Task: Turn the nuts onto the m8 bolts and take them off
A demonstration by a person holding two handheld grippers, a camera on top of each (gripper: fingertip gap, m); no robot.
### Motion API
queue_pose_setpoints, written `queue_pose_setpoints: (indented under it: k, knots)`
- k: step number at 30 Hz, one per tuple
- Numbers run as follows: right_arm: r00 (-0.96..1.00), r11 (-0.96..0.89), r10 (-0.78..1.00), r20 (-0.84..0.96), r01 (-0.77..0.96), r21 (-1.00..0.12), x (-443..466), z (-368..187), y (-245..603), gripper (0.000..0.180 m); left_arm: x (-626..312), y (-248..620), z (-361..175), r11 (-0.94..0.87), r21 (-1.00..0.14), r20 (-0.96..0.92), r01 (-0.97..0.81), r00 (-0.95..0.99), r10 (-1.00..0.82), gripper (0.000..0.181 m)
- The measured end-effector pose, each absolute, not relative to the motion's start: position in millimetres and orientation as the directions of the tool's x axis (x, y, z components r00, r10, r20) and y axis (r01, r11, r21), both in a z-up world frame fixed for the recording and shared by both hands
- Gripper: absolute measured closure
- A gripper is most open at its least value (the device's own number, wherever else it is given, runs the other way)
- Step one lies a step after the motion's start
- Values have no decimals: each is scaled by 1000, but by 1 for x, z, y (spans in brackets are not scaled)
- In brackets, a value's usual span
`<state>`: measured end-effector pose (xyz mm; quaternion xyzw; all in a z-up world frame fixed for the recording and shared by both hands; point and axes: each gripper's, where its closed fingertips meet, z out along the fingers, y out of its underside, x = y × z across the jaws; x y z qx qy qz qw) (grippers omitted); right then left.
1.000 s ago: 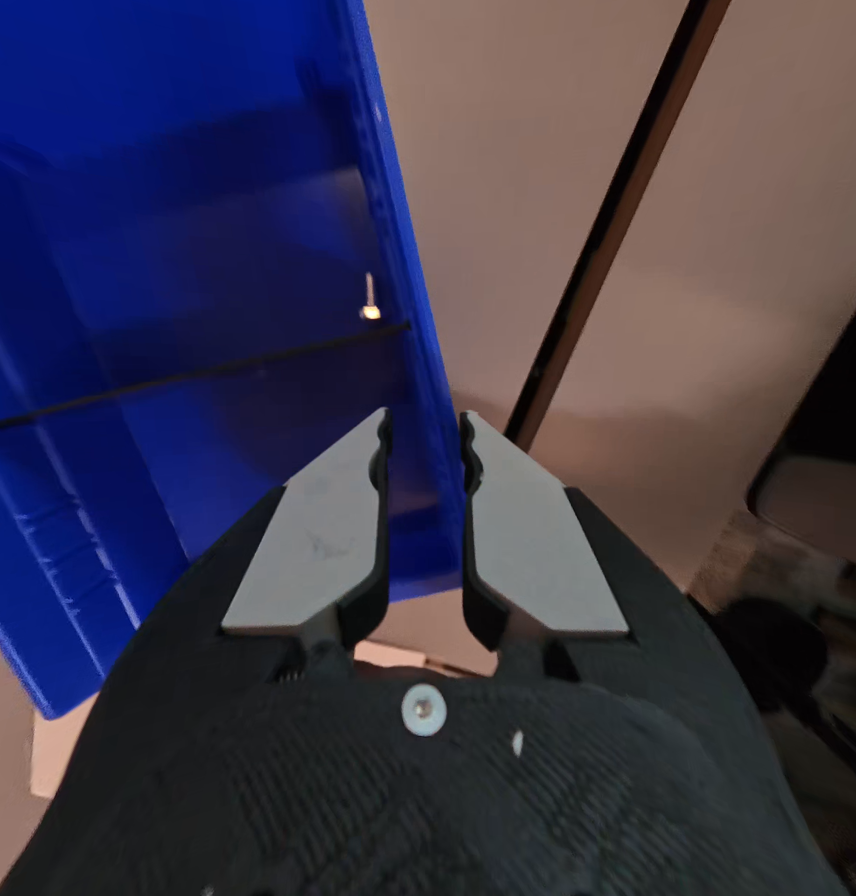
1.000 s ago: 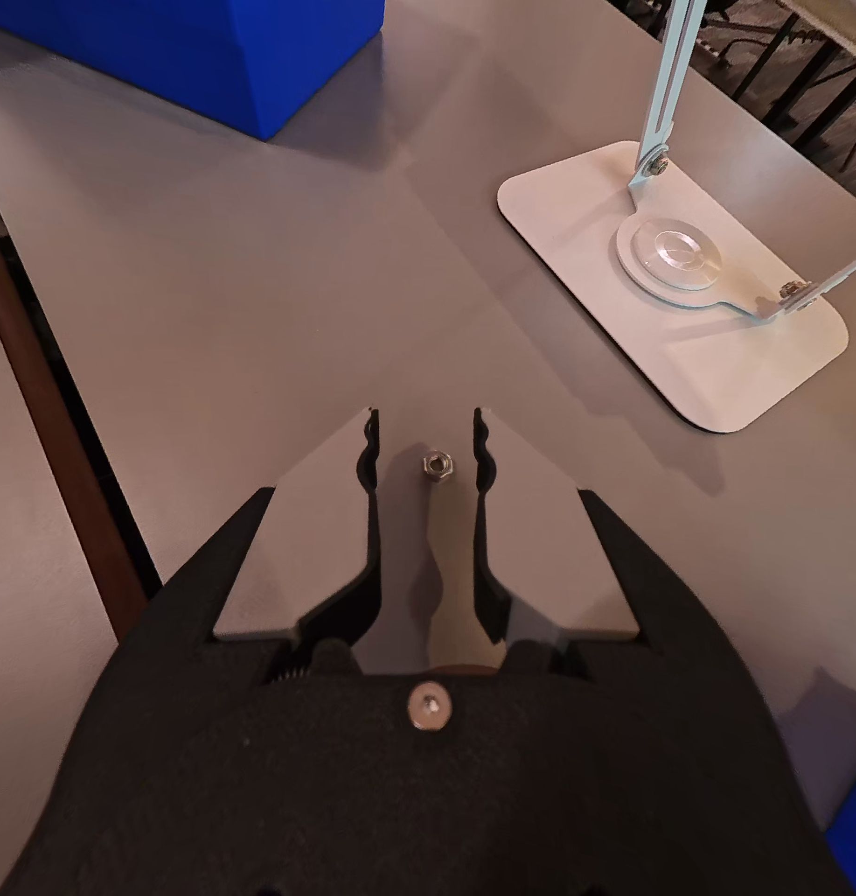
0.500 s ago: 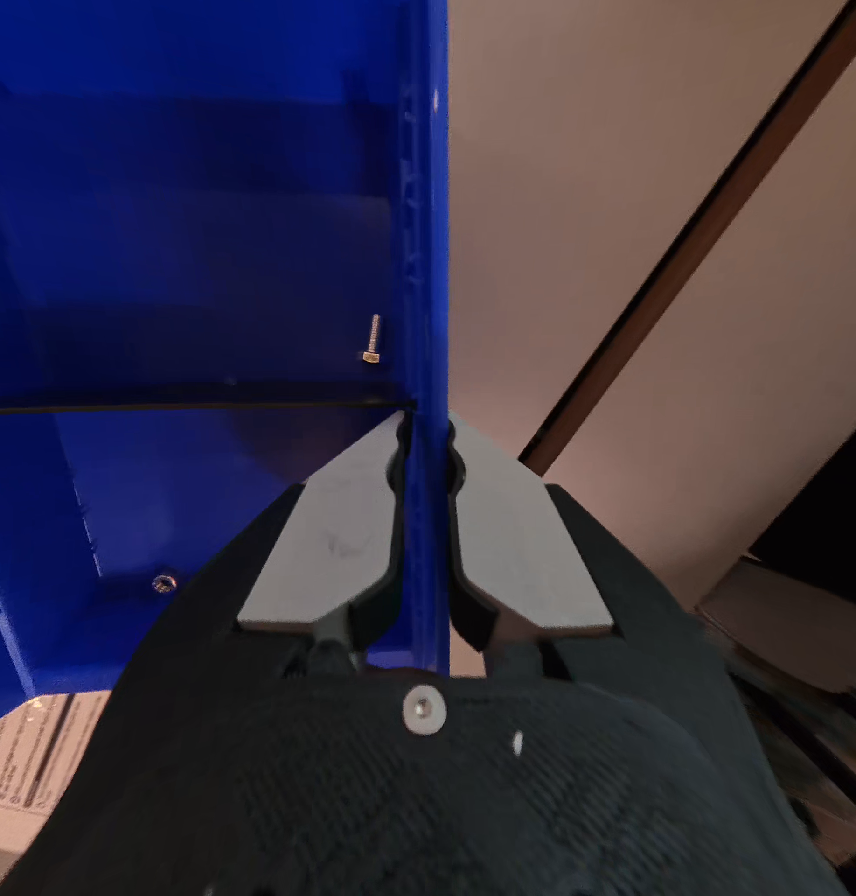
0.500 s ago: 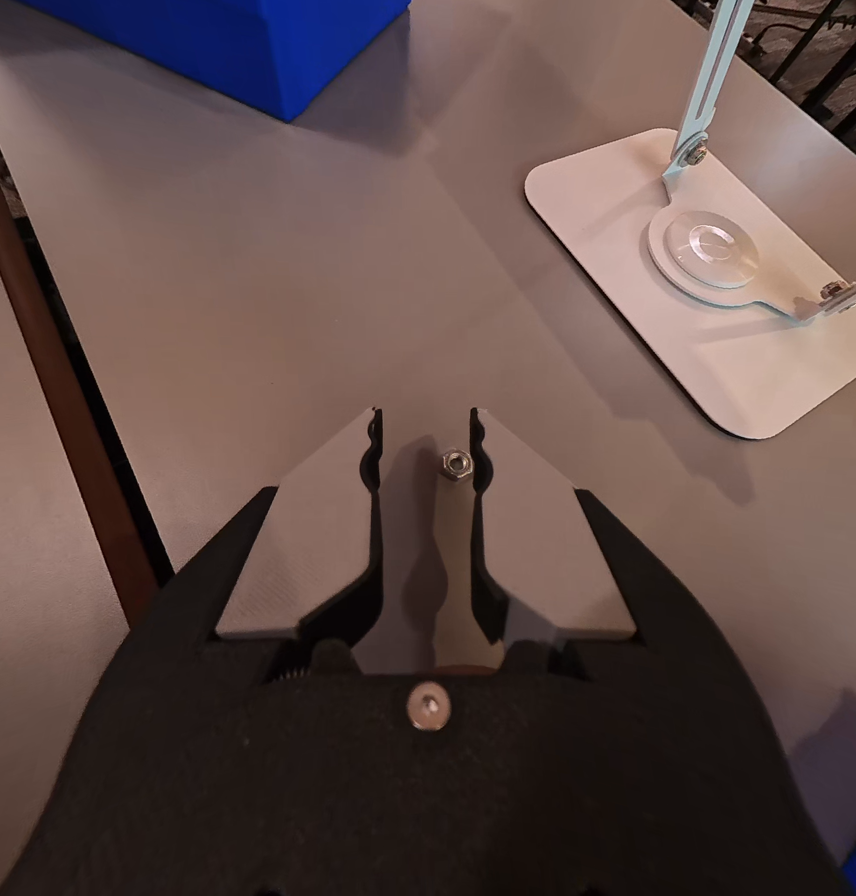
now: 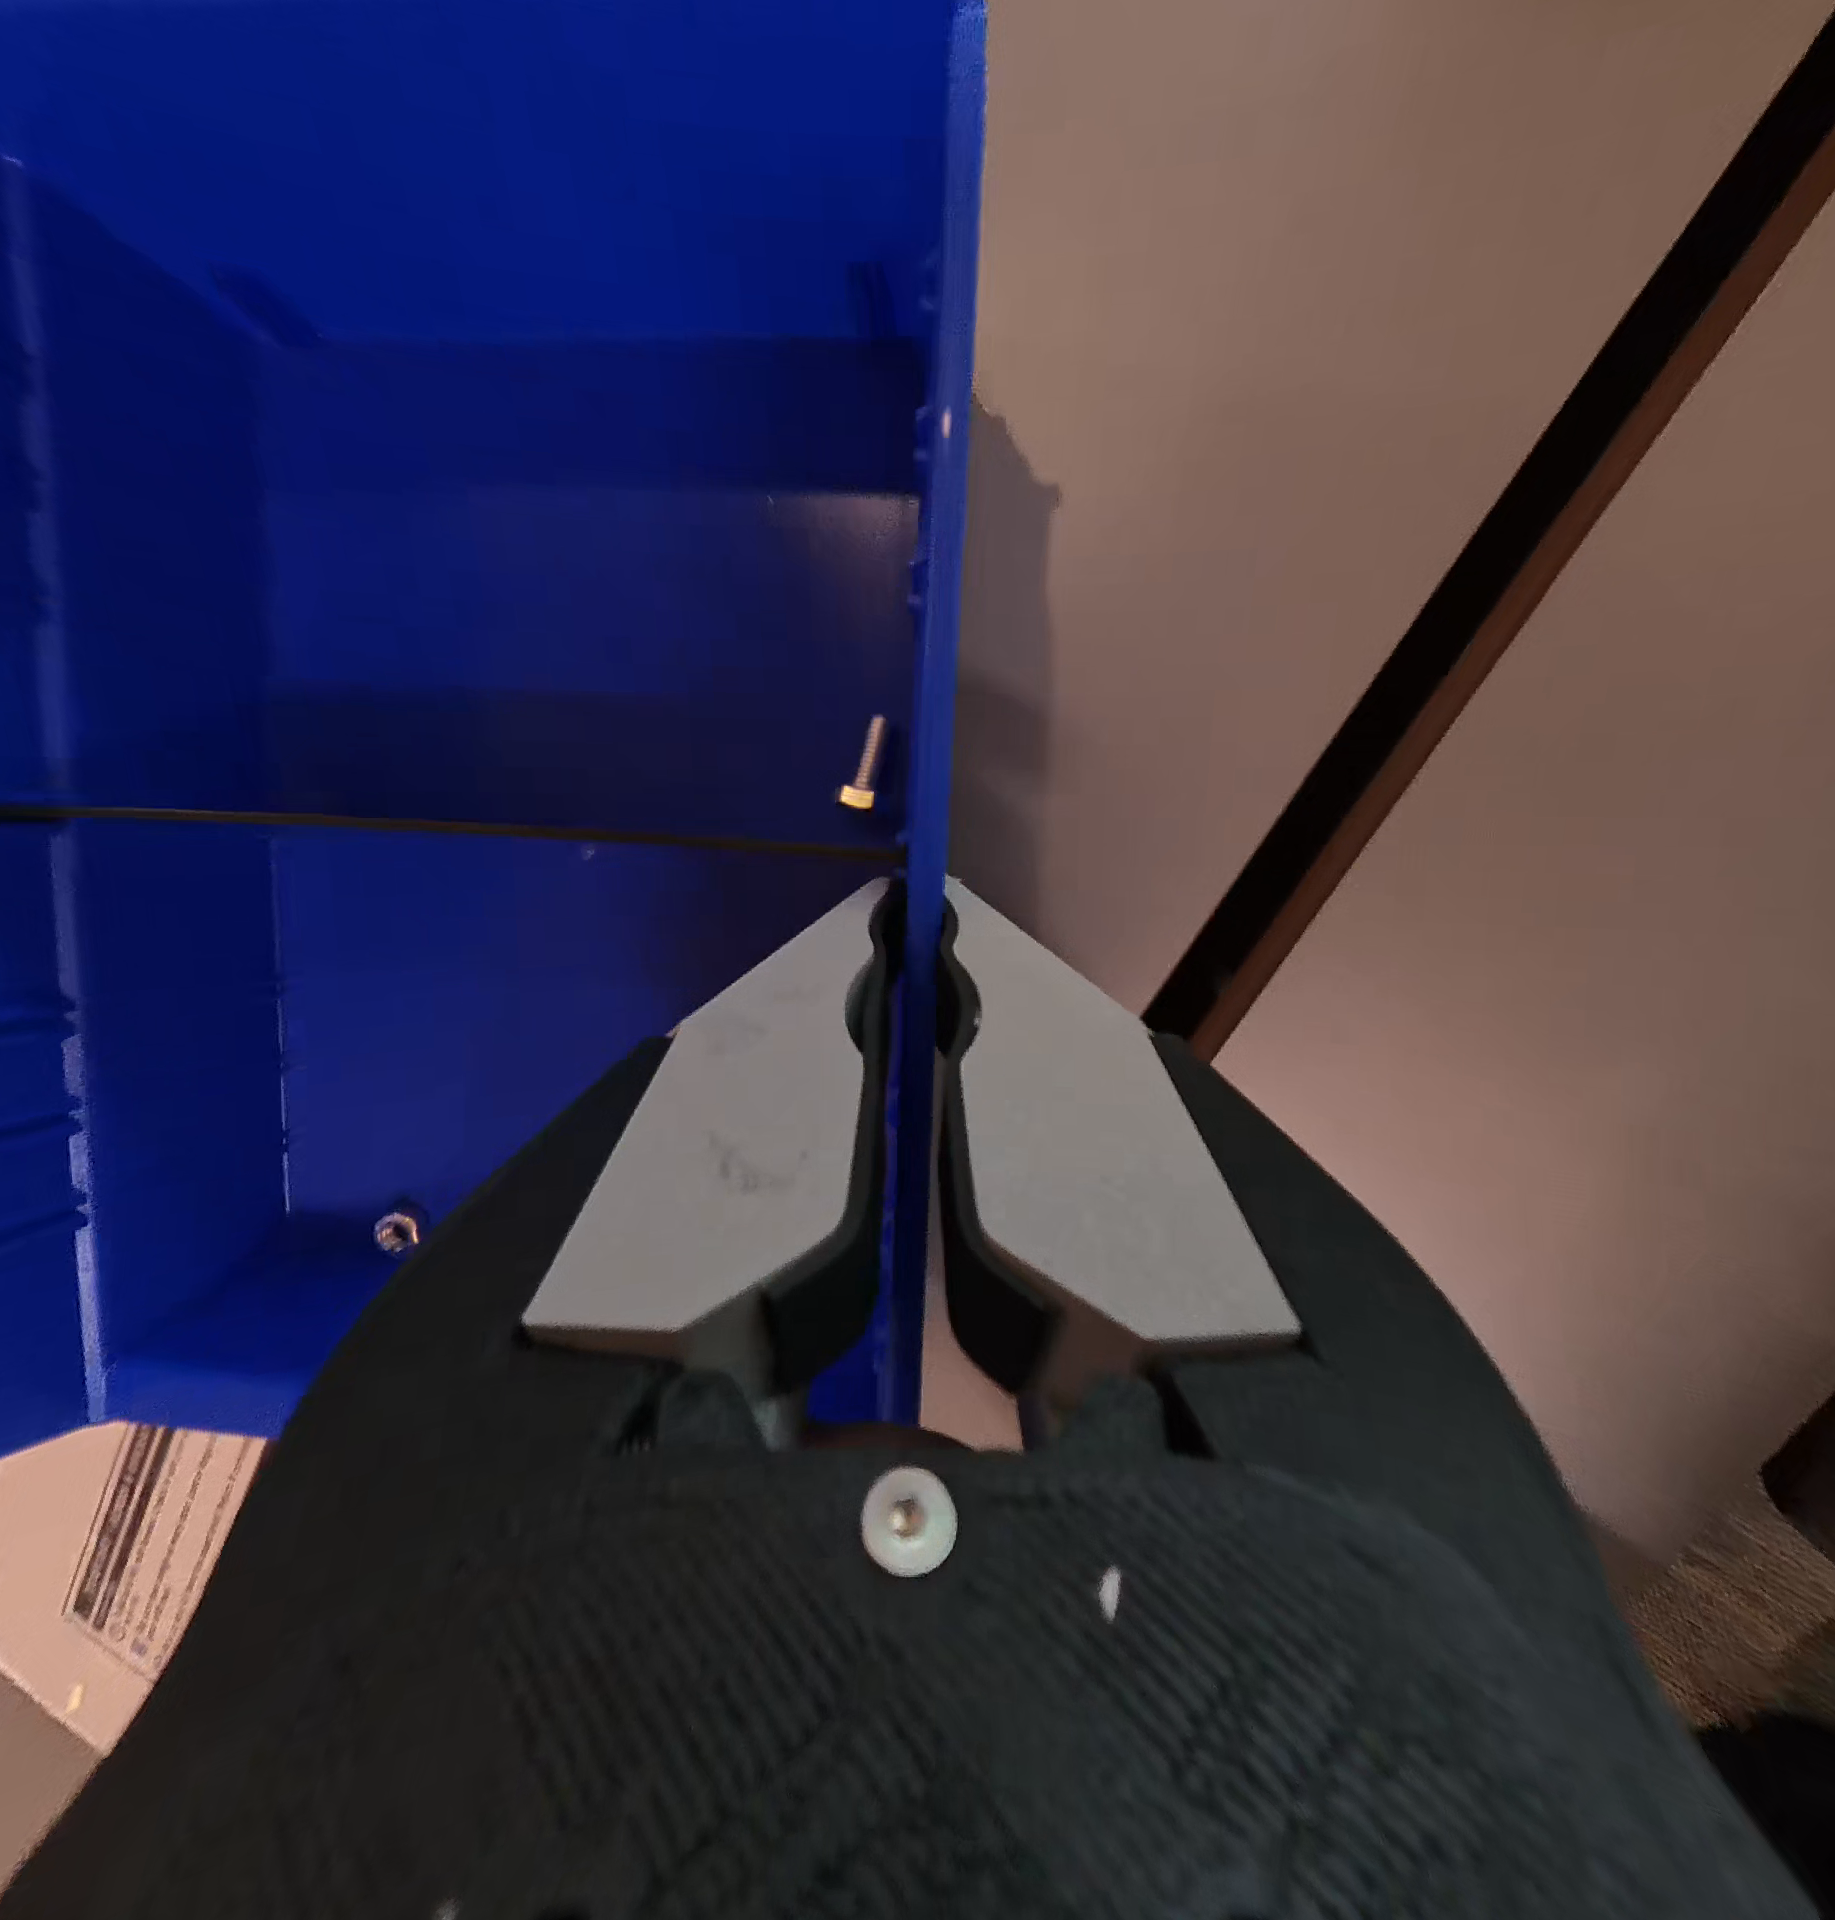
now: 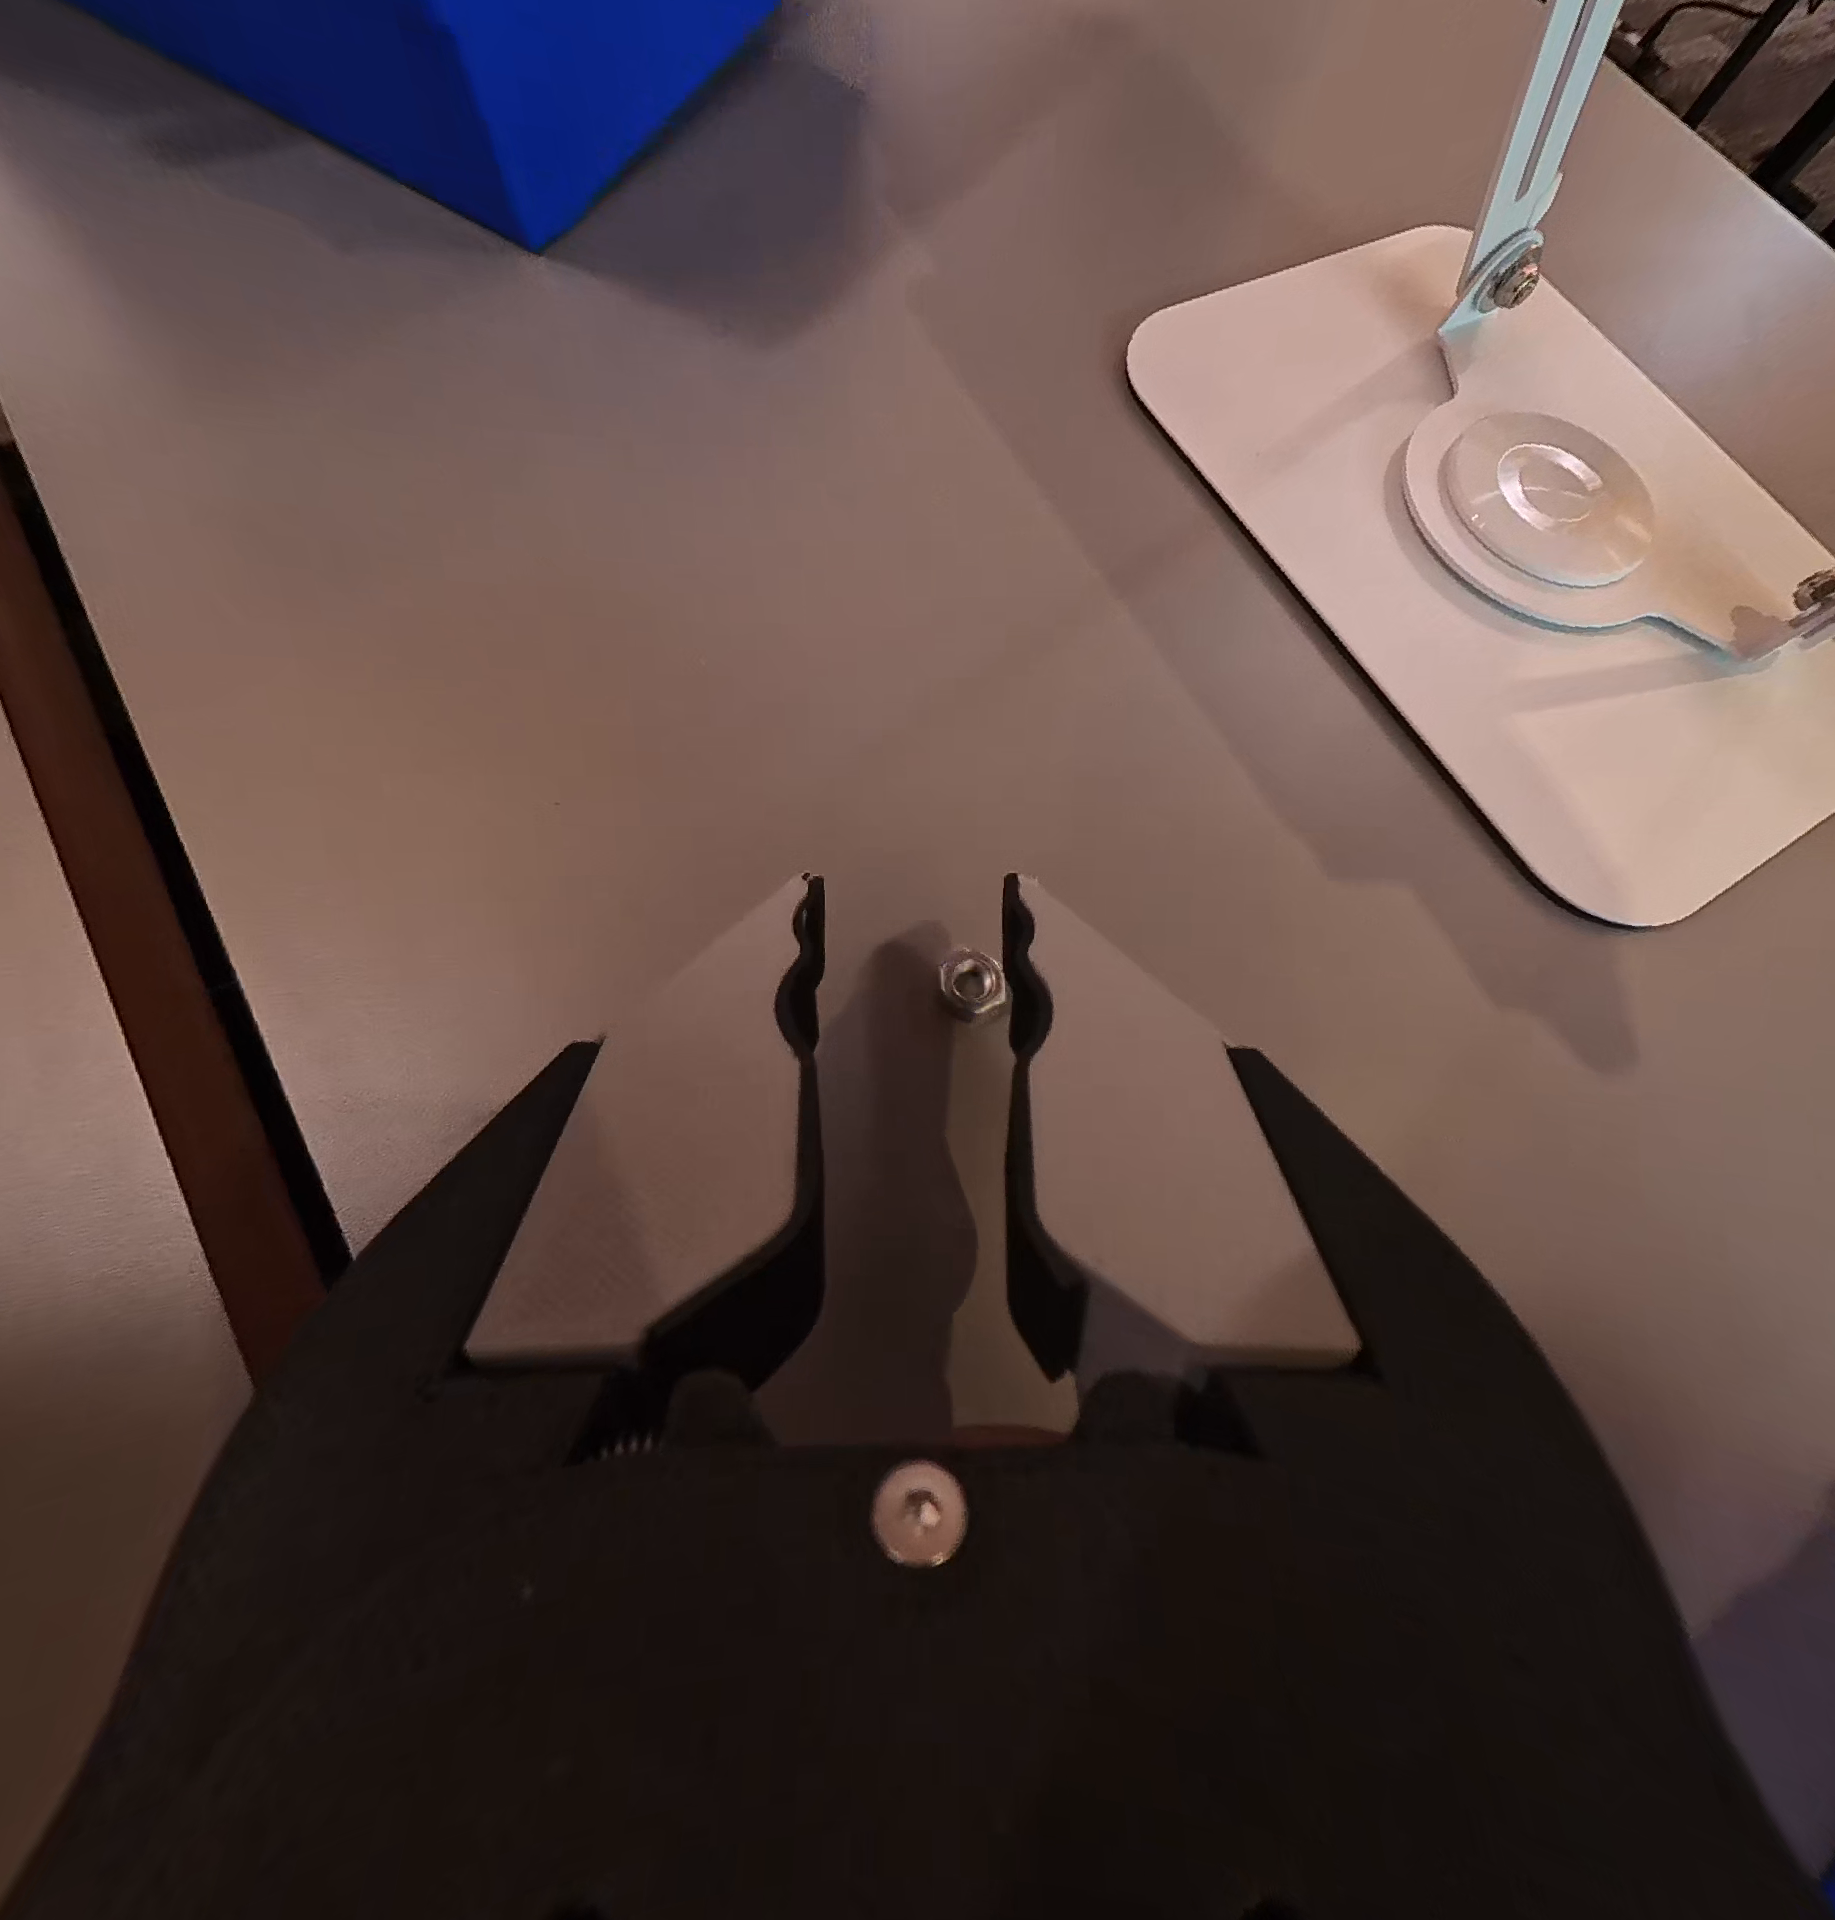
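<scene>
The left gripper (image 5: 915, 925) is clamped on the side wall of a blue plastic divided bin (image 5: 939, 623), which holds a small brass-coloured bolt (image 5: 864, 764) and a steel nut (image 5: 395, 1231). The right gripper (image 6: 911, 914) hovers with jaws apart around a silver hex nut (image 6: 972, 987) on the grey table (image 6: 580, 623), close to its right finger.

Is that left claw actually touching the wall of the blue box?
Touching. The left wrist view shows the left gripper closed on the blue bin: its side wall runs between the jaws with no gap.
</scene>
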<state>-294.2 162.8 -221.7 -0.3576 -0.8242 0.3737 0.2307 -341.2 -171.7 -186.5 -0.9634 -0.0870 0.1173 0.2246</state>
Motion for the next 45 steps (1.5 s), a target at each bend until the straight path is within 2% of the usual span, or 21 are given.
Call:
queue_pose_setpoints:
  k: [1,6,11,15,20,22,24,27,30,31,33,36,37,42,45]
  knots:
    - [-639,464,761,114,413,-784,-294,-221,162,149,-339,-172,-187,-885,-452,-201,109,954,220,180]
    - [-641,470,757,125,400,-787,-293,-218,159,149,-330,-172,-185,-874,-469,-163,128,960,228,180]
    - [-642,469,754,139,378,-798,-292,-211,157,150,-321,-170,-185,-885,-457,-232,94,948,220,181]
    - [-648,477,749,137,385,-790,-291,-214,155,149,-332,-170,-179,-849,-500,-113,171,959,260,176]
    - [-646,471,750,139,375,-799,-291,-210,154,150,-348,-161,-147,-800,-564,-55,205,957,284,159]
    - [-649,472,748,138,374,-798,-291,-210,154,150,-358,-152,-129,-778,-593,-43,205,957,285,168]
    - [-653,476,745,138,375,-795,-290,-211,153,149,-374,-145,-122,-784,-584,-46,211,955,291,167]
    - [-658,485,738,146,368,-794,-288,-210,151,149,-380,-133,-136,-836,-483,66,261,963,262,155]
    - [-662,487,734,148,362,-795,-287,-208,150,149,-388,-133,-169,-918,-304,103,254,967,234,150]
    - [-663,487,734,148,362,-795,-287,-208,150,149,-386,-135,-180,-944,-232,127,235,969,210,154]
    - [-663,486,734,144,366,-794,-287,-209,151,149,-381,-141,-199,-981,-96,181,171,972,151,178]
    - [-662,484,736,141,369,-793,-288,-209,154,149,-364,-154,-212,-994,87,322,73,942,97,181]
    - [-660,482,738,140,370,-794,-288,-208,154,149,-364,-150,-212,-994,89,328,64,940,90,181]
    - [-657,475,741,138,368,-799,-288,-206,157,150,-370,-159,-221,-961,278,285,-3,955,80,181]
    - [-660,477,739,136,369,-798,-288,-206,156,150,-374,-154,-230,-944,328,286,-43,957,56,181]
